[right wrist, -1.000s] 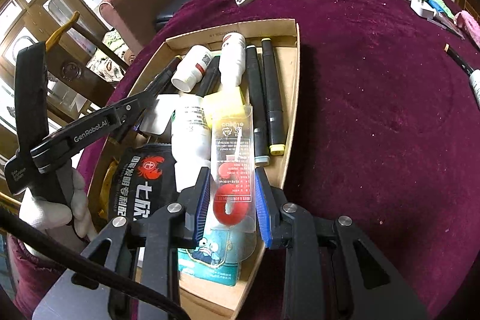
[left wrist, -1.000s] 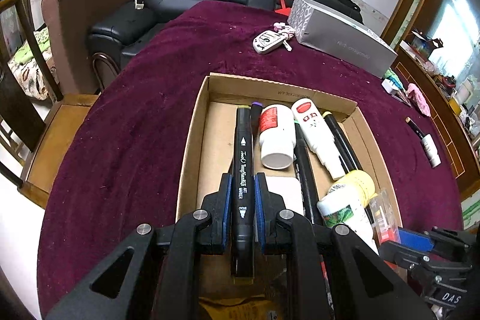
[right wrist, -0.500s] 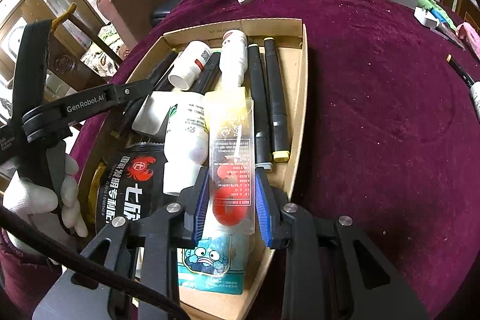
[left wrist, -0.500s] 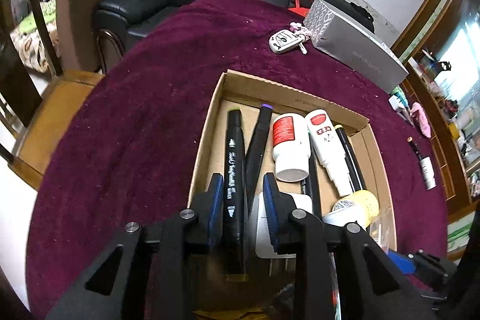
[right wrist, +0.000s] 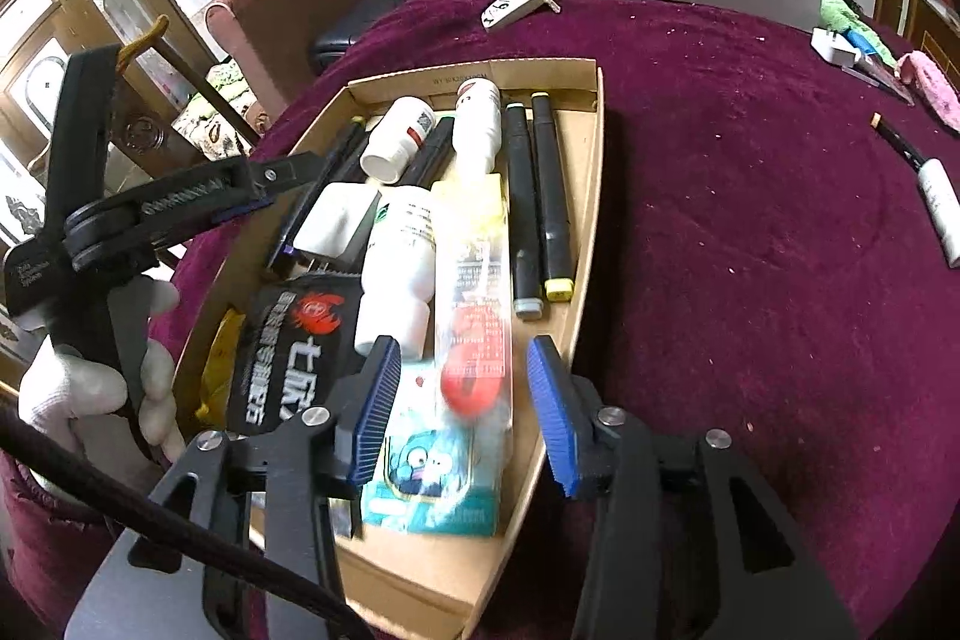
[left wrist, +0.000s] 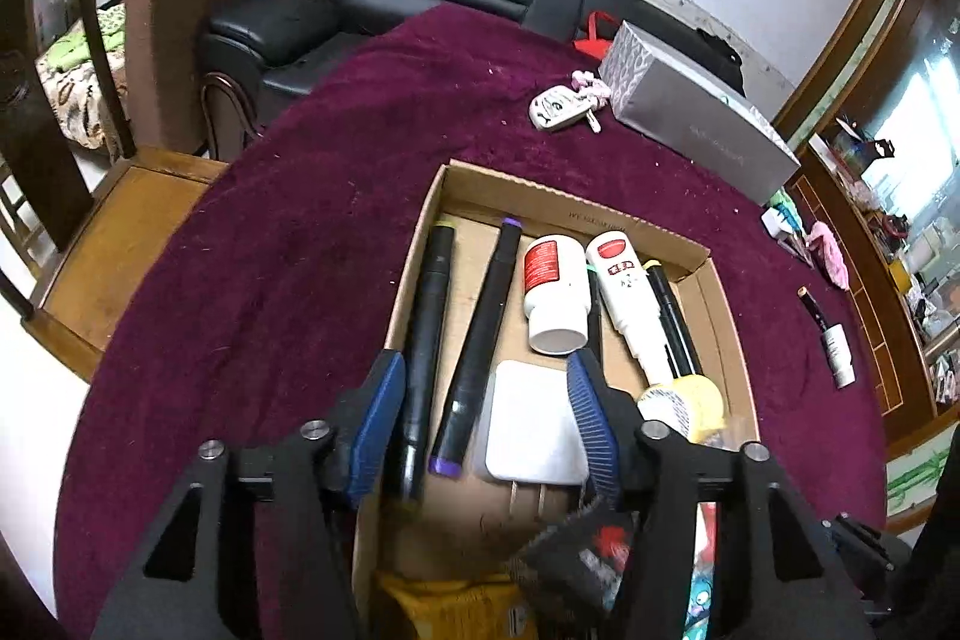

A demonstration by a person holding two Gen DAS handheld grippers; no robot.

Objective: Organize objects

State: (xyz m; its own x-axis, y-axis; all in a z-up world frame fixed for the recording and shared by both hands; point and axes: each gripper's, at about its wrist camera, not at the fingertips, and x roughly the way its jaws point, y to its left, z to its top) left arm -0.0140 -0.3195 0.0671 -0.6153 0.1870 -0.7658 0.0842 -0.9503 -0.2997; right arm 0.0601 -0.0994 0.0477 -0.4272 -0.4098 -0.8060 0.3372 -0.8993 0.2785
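A shallow cardboard box sits on a dark red tablecloth; everything below is placed relative to that box.

The left gripper hovers over the box's near left part. Its blue-padded jaws are opening and stand moderately wide, pressing on nothing. Between them lie a black marker along the box's left wall, a second marker with purple ends beside it, and a white charger block. The left pad is just beside the black marker; whether it touches cannot be told.

The right gripper hovers over the box's near right part. Its jaws are also opening, with a clear gap on each side of a clear plastic packet with a red disc, which lies in the box on a blue cartoon packet.

Further inside the box are a white bottle with a red label, a white tube, two more black markers along the right wall, and a black pouch with red print.

Beyond the box's far wall lie a key fob and a grey carton. A white-gloved hand holds the left gripper's handle.
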